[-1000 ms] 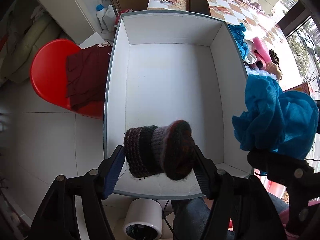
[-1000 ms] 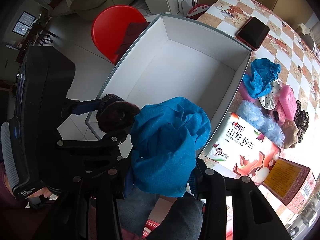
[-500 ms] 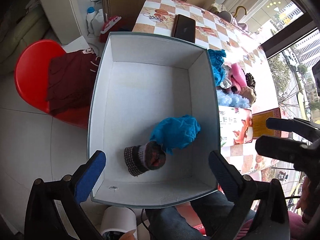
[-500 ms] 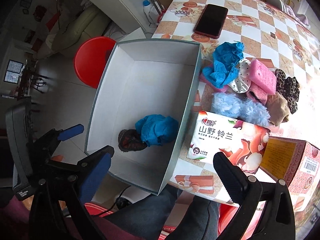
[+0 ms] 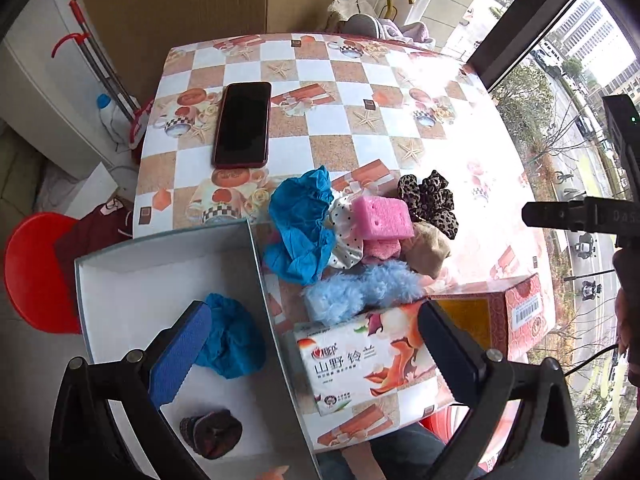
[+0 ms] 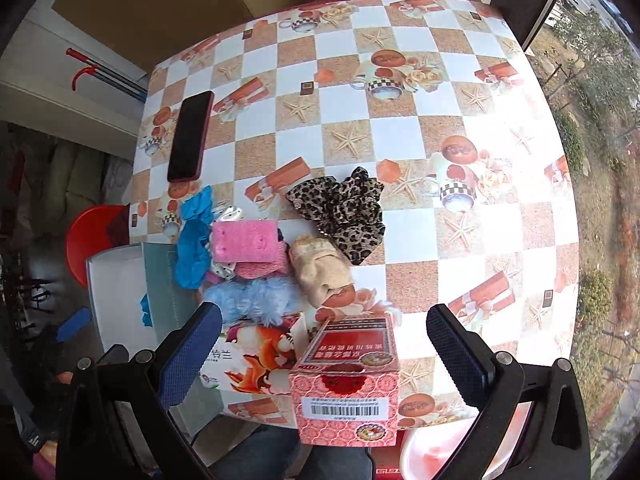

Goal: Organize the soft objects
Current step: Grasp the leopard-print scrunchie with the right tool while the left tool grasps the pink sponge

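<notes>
Soft objects still to be sorted lie in a loose heap on the checked table (image 6: pixel 440 120), just beside the white box (image 5: pixel 132 264): a crumpled blue cloth (image 5: pixel 300 224), a pink sponge (image 5: pixel 384 218) on a second pink piece, a white dotted piece tucked under it, a leopard-print scrunchie (image 6: pixel 340 208), a beige fabric bundle (image 6: pixel 320 268) and a fluffy light-blue piece (image 5: pixel 360 288). Inside the box a blue cloth bundle (image 5: pixel 232 344) and a dark knitted piece (image 5: pixel 212 432) already rest on the floor of it, apart from each other. All of these look light and yielding; I judge they will squash under the pads instead of slipping, so a pinch across the bulk of each one should hold, while a grip on a loose fold may drag a neighbour along, since the pieces touch and overlap. The scrunchie sits at the far edge of the heap and looks easiest to take alone. The left gripper (image 5: pixel 316 348) hangs with its jaws spread wide and nothing between the pads, over the box wall and the tissue pack (image 5: pixel 360 364), with the heap just ahead of it. The right gripper (image 6: pixel 324 344) is likewise wide apart and empty, above the red carton (image 6: pixel 348 392), the beige bundle and scrunchie lying just beyond its tips.
</notes>
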Demonstrator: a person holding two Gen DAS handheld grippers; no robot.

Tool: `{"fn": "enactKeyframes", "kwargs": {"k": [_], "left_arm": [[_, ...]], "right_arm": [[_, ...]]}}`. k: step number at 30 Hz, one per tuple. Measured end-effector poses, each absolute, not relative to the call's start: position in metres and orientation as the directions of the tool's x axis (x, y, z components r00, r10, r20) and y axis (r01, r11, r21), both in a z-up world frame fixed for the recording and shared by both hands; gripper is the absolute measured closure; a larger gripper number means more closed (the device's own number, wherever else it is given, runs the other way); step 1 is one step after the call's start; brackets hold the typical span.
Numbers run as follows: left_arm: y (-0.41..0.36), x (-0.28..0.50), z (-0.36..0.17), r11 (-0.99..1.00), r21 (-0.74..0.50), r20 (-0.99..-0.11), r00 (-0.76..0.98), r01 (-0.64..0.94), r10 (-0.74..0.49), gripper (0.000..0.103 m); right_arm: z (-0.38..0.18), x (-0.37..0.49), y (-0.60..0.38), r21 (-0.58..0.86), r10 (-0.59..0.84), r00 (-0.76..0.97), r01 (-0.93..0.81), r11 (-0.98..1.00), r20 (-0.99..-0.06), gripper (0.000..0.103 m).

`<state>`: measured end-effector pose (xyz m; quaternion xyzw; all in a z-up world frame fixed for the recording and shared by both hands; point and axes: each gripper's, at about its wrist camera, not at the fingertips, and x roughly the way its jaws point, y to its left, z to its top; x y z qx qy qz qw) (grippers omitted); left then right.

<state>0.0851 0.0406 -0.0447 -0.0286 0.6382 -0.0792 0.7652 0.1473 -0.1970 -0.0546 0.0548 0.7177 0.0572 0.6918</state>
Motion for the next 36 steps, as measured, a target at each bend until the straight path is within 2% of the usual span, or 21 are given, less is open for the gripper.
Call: {"fn": "enactKeyframes", "kwargs": {"k": [10,16,18,21,22,30,33,36], "left_arm": [[-0.014,0.14,-0.1,0.997,-0.053,-0.997,0.049,0.056,-0.056,0.0],[-0.041,0.157,-0.12,1.0,-0.005,-1.0,0.005,-0.002,-0.005,0.0],[-0.05,0.162,-0.126,1.0,0.03,-1.0,-0.003,-0.009,0.03,0.0],[-0.062,0.167,-0.134,0.998,0.067,-0.998,-0.017,-0.009,0.067,0.0],[-0.066,0.169,-0.137,0.997,0.078,-0.997,-0.023,-0.004,0.078,0.0],[-0.081,0.178,-0.163,0.981,0.193,-0.98,-0.059,0.001,0.193,0.0],[-0.078,0.177,-0.17,0.979,0.203,-0.975,-0.093,-0.003,0.202,0.005],[-0.077,0.176,-0.175,0.976,0.219,-0.97,-0.105,0.01,0.219,0.007]], "right_arm": [[-0.188,0.212,-0.2,0.139,0.113,-0.215,-0.111,0.984,-0.97,0.0],[-0.237,0.224,-0.181,0.164,0.1,-0.295,-0.202,0.966,-0.95,0.0],[-0.234,0.223,-0.181,0.11,0.047,-0.239,-0.256,0.96,-0.97,0.0],[-0.238,0.217,-0.182,-0.044,-0.115,-0.173,-0.367,0.929,-0.978,0.0],[-0.238,0.217,-0.186,-0.009,-0.077,-0.175,-0.358,0.934,-0.982,0.0],[-0.231,0.206,-0.196,-0.009,-0.054,-0.114,-0.363,0.932,-0.992,0.0],[-0.229,0.199,-0.206,-0.007,-0.064,-0.146,-0.36,0.933,-0.987,0.0],[-0.219,0.193,-0.228,0.039,-0.006,-0.153,-0.293,0.955,-0.988,0.0]]}}
